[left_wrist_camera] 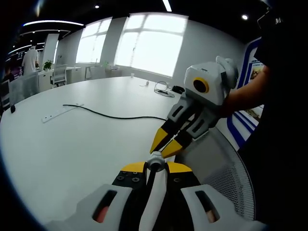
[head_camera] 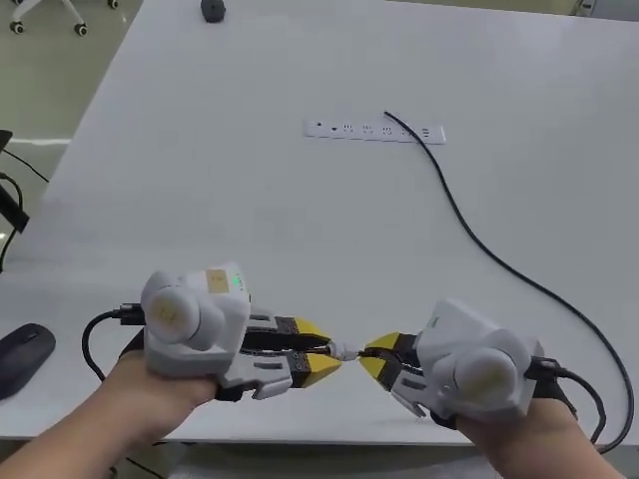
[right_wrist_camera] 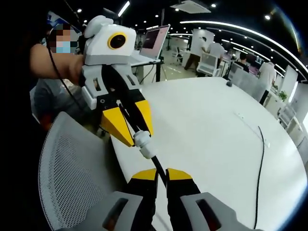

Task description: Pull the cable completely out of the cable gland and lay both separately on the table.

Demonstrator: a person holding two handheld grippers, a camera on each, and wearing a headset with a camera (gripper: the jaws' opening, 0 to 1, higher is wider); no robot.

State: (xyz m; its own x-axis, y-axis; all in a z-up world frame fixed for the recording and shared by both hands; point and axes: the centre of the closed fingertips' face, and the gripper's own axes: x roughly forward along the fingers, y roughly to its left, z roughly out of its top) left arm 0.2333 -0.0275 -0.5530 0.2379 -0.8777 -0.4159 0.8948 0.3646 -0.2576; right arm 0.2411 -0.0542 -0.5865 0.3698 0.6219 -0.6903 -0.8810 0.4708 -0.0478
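Both grippers are held in the air just above the near edge of the white worktop [head_camera: 250,220], tips facing each other and close together. The left gripper [head_camera: 324,351] comes in from the left, held in the person's left hand [head_camera: 150,394]. Its yellow-tipped fingers are clamped on the white cable gland [head_camera: 345,351], whose round end sticks out past the tips. In the left gripper view the gland's pale body lies between the two fingers. The right gripper [head_camera: 367,357], in the right hand [head_camera: 529,429], has its fingers drawn nearly together and pinched on the thin black cable [right_wrist_camera: 156,166]. In the right gripper view the cable runs straight from between those fingers into the end of the gland, so the two parts are joined and neither lies on the worktop. Toward the far edge lies a white power strip [head_camera: 374,131]. Its black cord [head_camera: 479,244] curves across the top to the right edge. A dark mouse [head_camera: 25,354] sits near the near left corner. A grey mesh chair back [right_wrist_camera: 72,168] stands beside the worktop's edge in the right gripper view.
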